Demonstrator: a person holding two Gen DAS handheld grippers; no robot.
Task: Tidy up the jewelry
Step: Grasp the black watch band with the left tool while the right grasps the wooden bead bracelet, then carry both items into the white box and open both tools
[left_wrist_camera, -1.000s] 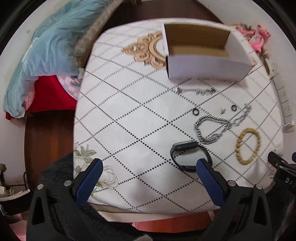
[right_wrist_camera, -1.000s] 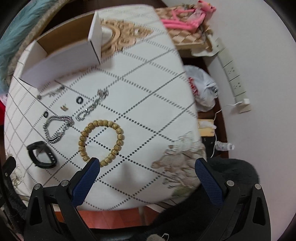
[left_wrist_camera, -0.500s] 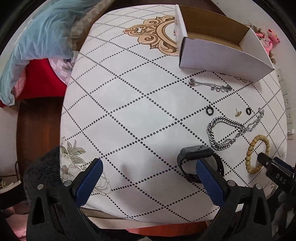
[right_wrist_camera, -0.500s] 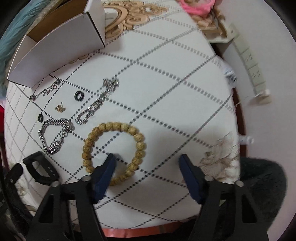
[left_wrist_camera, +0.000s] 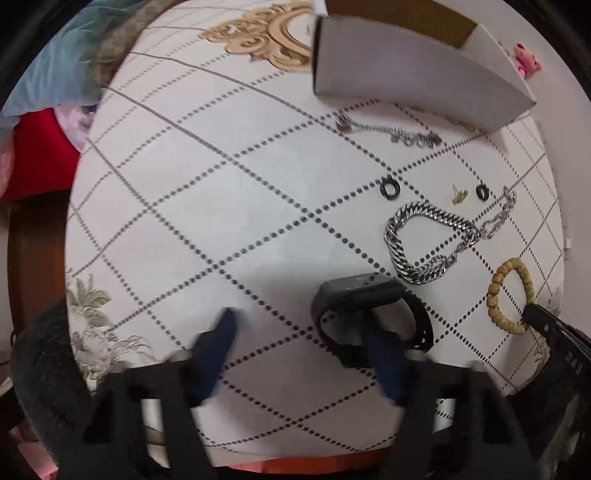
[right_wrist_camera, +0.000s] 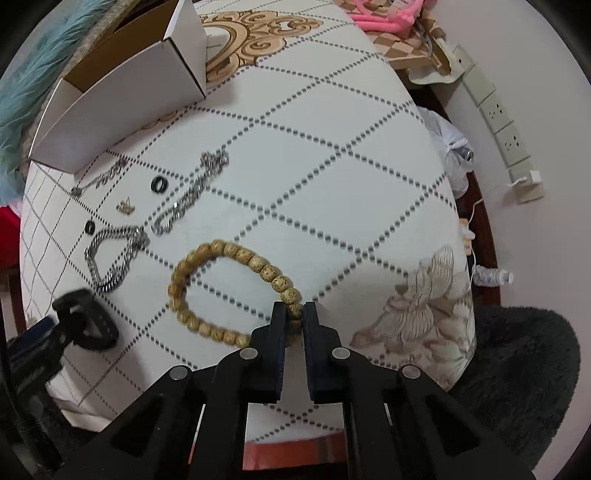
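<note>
An open white cardboard box (left_wrist_camera: 417,77) stands at the far side of the table; it also shows in the right wrist view (right_wrist_camera: 122,96). Before it lie a thin silver chain (left_wrist_camera: 391,133), two black rings (left_wrist_camera: 389,189), a small gold earring (left_wrist_camera: 459,195), a thick silver chain bracelet (left_wrist_camera: 424,240) and a black smart band (left_wrist_camera: 369,310). My left gripper (left_wrist_camera: 299,328) is half closed and blurred, its right finger inside the band's loop. My right gripper (right_wrist_camera: 294,314) is shut on the wooden bead bracelet (right_wrist_camera: 221,288), which lies on the cloth.
The table carries a white cloth (left_wrist_camera: 221,184) with dotted diamonds. Blue and red fabric (left_wrist_camera: 48,81) lies beyond its left edge. A power strip (right_wrist_camera: 495,110), a plastic bag (right_wrist_camera: 447,147) and pink items (right_wrist_camera: 388,14) are off the right edge.
My right gripper has moved forward and closed on the bead bracelet. My left gripper has moved toward the smart band and its fingers have narrowed.
</note>
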